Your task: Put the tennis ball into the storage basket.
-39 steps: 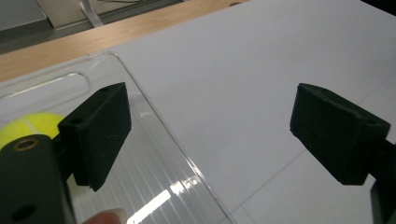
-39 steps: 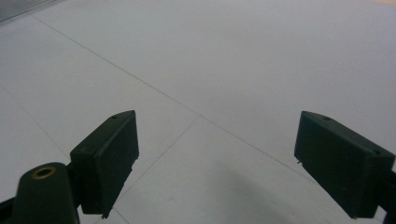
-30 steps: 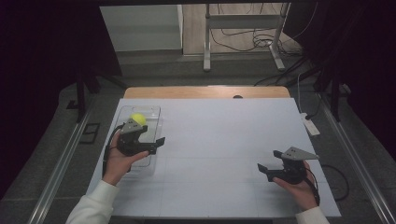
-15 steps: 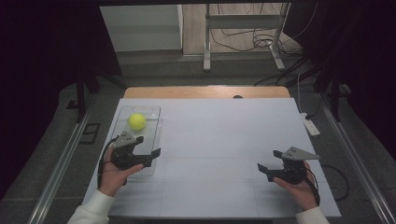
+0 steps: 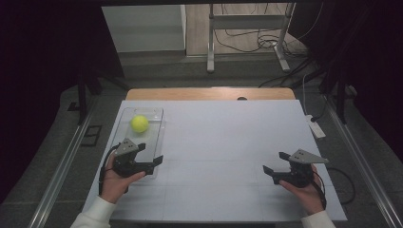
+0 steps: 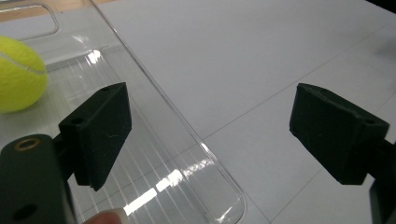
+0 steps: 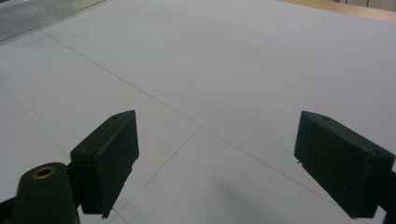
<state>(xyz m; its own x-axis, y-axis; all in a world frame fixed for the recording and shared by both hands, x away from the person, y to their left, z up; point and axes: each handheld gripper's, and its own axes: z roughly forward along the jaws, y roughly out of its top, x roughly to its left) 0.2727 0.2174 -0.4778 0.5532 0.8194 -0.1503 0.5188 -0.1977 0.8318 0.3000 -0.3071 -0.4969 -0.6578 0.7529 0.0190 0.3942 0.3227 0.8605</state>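
Ball: yellow-green tennis ball lies in the far half of the clear plastic tray, far left of the white desk.
Left gripper: jaws apart, empty, over the tray's near right rim.
Right gripper: jaws apart, empty (near right).
Risk: a low jaw could catch that rim and shove the tray.
Room: bare desk between both grippers.

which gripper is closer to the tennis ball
Left. The left gripper hovers at the near end of the clear tray that holds the tennis ball, jaws open. The right gripper is far across the table, also open.
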